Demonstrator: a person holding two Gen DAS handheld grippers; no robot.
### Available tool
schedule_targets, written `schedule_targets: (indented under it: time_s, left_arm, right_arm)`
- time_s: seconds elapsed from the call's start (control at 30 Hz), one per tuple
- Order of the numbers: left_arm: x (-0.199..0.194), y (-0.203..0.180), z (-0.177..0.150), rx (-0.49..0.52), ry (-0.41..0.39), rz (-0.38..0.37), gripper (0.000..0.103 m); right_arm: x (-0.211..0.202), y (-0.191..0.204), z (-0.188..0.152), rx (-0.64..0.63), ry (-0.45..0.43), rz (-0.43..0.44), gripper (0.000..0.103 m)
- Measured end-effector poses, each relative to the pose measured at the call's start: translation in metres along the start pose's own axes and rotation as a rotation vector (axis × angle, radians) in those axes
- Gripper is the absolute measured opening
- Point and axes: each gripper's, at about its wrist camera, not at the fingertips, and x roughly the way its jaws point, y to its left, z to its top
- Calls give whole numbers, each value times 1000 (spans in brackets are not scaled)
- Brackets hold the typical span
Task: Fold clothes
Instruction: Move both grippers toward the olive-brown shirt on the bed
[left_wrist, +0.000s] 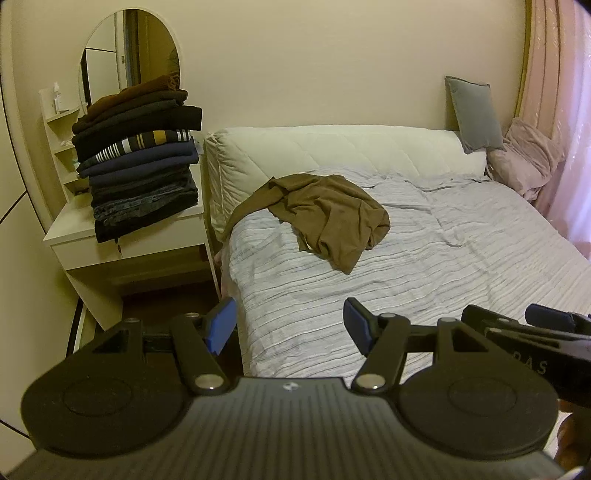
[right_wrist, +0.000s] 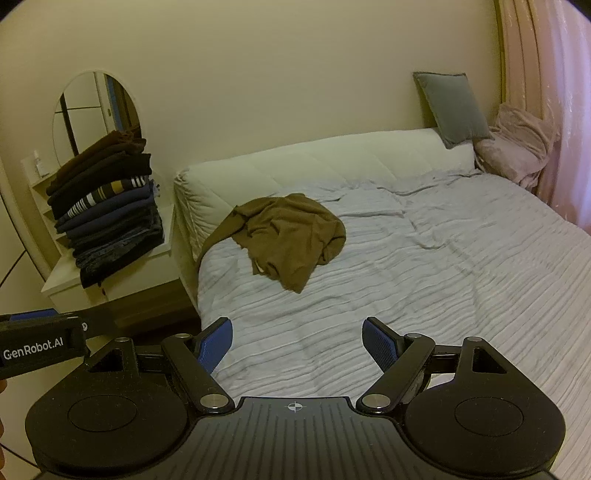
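Grippers first: the left gripper (left_wrist: 290, 325) has its blue-padded fingers spread wide with nothing between them, and the right gripper (right_wrist: 297, 345) is likewise spread and empty. Both hang above the near end of the bed (right_wrist: 461, 295), side by side, each showing at the edge of the other's view, and both are well apart from any cloth.

Beyond them, on the striped grey sheet, a brown garment (left_wrist: 325, 214) lies in a crumpled heap near the bed's left edge, close to the white padded headboard (left_wrist: 332, 151). One part of it trails over the mattress corner toward the gap beside the bed. It is bunched and creased, with no flat panel or straight fold line to be seen, so it does not lie as the task wants it.

Further left, on the white surface (left_wrist: 74, 225) of the dressing unit under the oval mirror (left_wrist: 129, 51), a tall stack of folded clothes (left_wrist: 140, 158) stands: dark, navy and striped pieces laid one on another, leaning a little.

As a judgement, much of the folding looks done and stacked, while the brown garment remains to be spread, folded and presumably added to the stack. No other loose clothing shows on the bed.
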Motion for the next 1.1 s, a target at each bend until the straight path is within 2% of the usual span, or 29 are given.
schedule_targets:
  time_s: [0.8,1.1]
  left_arm:
    - [15,11,17,-2,20,-13,60]
    - [36,20,27,-6,19,-61,60]
  right_arm:
    - [8,-8,16,16,-25,-16,80]
    - [22,-5,31,32,-33,-53,80]
